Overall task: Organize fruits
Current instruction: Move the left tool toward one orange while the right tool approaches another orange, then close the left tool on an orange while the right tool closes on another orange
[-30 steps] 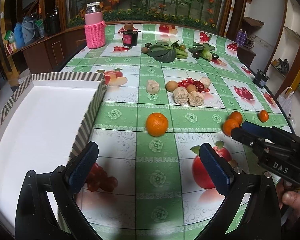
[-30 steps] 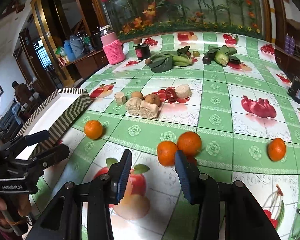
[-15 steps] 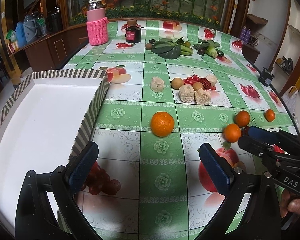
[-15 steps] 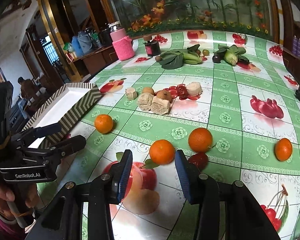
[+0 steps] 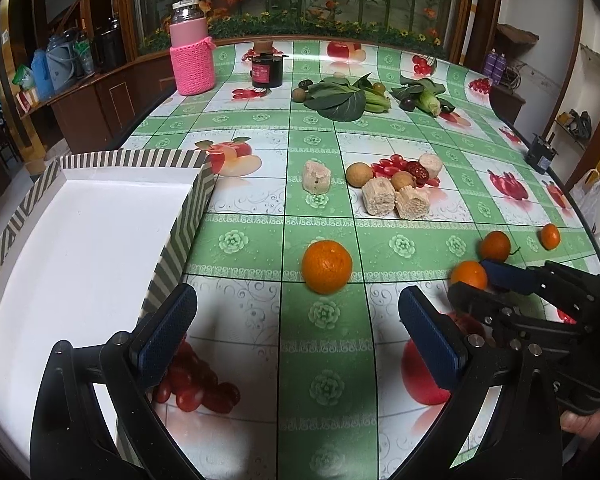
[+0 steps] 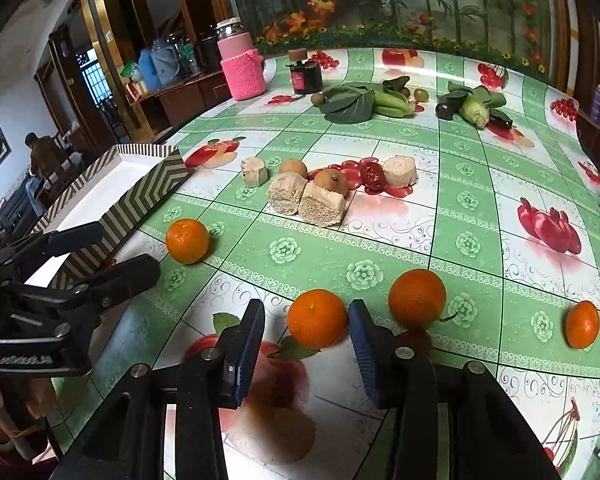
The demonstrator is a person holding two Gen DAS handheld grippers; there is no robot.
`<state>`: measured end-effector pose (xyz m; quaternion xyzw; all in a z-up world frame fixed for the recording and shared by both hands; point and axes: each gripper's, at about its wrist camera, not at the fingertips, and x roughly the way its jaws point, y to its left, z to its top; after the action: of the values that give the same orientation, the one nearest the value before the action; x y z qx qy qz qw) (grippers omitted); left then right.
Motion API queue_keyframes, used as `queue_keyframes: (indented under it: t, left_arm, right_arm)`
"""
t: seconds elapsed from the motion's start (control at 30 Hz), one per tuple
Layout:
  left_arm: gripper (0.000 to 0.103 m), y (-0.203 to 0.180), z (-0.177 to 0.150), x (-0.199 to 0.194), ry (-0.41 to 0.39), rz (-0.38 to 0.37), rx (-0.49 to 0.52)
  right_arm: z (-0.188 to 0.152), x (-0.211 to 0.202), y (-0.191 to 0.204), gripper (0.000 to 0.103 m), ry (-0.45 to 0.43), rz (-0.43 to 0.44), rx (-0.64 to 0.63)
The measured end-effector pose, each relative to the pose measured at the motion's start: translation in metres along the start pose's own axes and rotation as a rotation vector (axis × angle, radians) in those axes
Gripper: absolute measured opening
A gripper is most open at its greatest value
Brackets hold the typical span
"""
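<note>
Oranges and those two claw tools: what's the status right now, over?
Both grippers open, nothing held. Right gripper straddling the nearest orange, not touching. Left gripper short of another orange. Striped tray unobstructed.

oranges [image 6: 317,319] on table [image 6: 468,216], box [image 5: 80,240] left

The left gripper [image 5: 296,334] is hovering low with its blue-padded jaws spread wide, gripping nothing. The right gripper [image 6: 306,338] is reaching forward beside it, jaws parted, and its holder's fingers [image 5: 584,424] are apparently wrapping the handle.
</note>
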<state>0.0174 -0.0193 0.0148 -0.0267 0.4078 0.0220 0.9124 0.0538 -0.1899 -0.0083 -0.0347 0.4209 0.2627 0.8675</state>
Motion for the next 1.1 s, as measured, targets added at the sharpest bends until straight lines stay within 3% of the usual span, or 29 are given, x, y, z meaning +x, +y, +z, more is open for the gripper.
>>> queue_keyframes:
  t: [0.43,0.57,0.63,0.7,1.1]
  left_arm:
    - [0.102,-0.010,0.010,0.025,0.030,0.036,0.015]
    - [0.087,-0.011,0.011,0.033,0.047,0.033,0.022]
    - [0.064,-0.011,0.011,0.038,0.064,0.025,0.026]
    - [0.034,-0.008,0.010,0.044,0.086,-0.006,0.010]
    - [0.032,-0.002,0.005,0.006,0.056,-0.089,-0.030]
  right_arm:
    - [-0.003,0.006,-0.002,0.035,0.009,0.008,0.006]
    - [-0.002,0.007,0.001,0.031,0.011,-0.005,-0.009]
    - [-0.002,0.008,0.001,0.030,0.012,-0.003,-0.008]
    - [-0.001,0.008,0.001,0.030,0.011,0.009,0.002]
    - [-0.002,-0.012,0.013,0.030,-0.024,0.049,0.013]
